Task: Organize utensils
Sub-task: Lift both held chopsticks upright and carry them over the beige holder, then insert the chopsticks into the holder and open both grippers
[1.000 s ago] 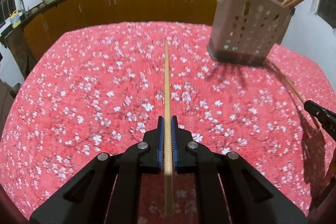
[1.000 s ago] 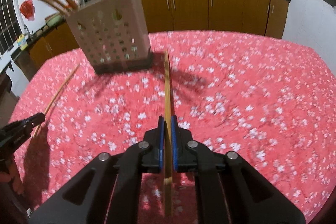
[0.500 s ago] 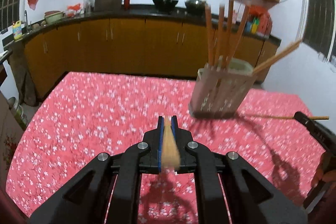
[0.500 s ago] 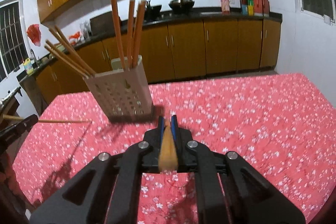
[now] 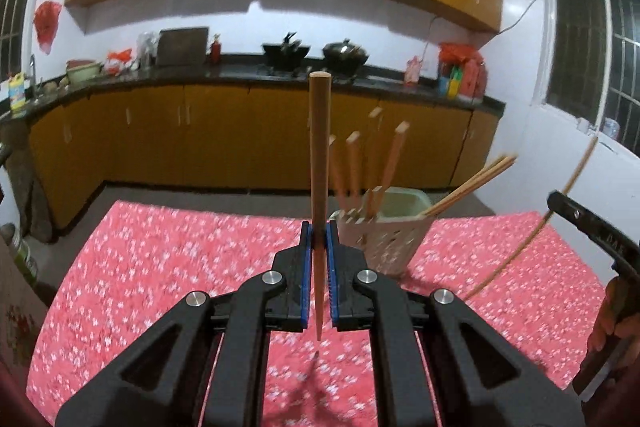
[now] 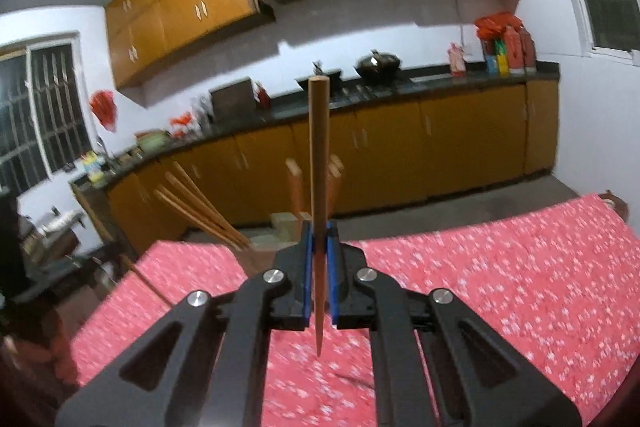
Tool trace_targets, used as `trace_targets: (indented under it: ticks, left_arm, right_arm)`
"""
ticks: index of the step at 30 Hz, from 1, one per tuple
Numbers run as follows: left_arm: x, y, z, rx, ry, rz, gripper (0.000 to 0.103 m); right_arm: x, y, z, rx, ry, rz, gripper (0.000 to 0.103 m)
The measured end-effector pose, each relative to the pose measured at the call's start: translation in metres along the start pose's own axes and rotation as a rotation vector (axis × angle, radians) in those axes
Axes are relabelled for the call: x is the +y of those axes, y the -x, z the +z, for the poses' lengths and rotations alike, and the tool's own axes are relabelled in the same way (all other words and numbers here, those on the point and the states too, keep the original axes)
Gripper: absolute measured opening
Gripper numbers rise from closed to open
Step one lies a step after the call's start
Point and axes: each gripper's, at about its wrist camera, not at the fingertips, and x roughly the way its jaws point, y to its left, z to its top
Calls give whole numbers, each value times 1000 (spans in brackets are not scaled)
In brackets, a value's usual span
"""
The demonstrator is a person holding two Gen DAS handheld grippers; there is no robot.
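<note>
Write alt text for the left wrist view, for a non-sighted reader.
The left claw is shut on a wooden chopstick standing upright, thick end up. Beyond it, a perforated utensil holder with more chopsticks sits on a red floral tablecloth, kitchen cabinets behind.

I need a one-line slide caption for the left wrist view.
Left tool shut on a chopstick, above the red floral tablecloth, near the utensil holder.

Pale perforated utensil holder (image 5: 390, 241) upright on the red floral table (image 5: 168, 259), several wooden chopsticks (image 5: 362, 169) standing in it, two more leaning out sideways, one chopstick (image 5: 319, 163) upright just before the holder, another chopstick (image 6: 319, 163) likewise upright, thick ends up
</note>
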Motion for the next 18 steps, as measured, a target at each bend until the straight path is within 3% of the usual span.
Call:
trace_targets:
  ticks: [5, 11, 18]
  left_arm:
    - [-19, 9, 28, -81, -11, -53, 7]
    - [-40, 11, 64, -208, 12, -87, 7]
    - [-45, -14, 84, -294, 58, -42, 7]
  right_arm:
    - [22, 15, 36, -119, 20, 62, 8]
    - [36, 9, 62, -238, 37, 53, 8]
    - [35, -30, 64, -246, 36, 14, 8]
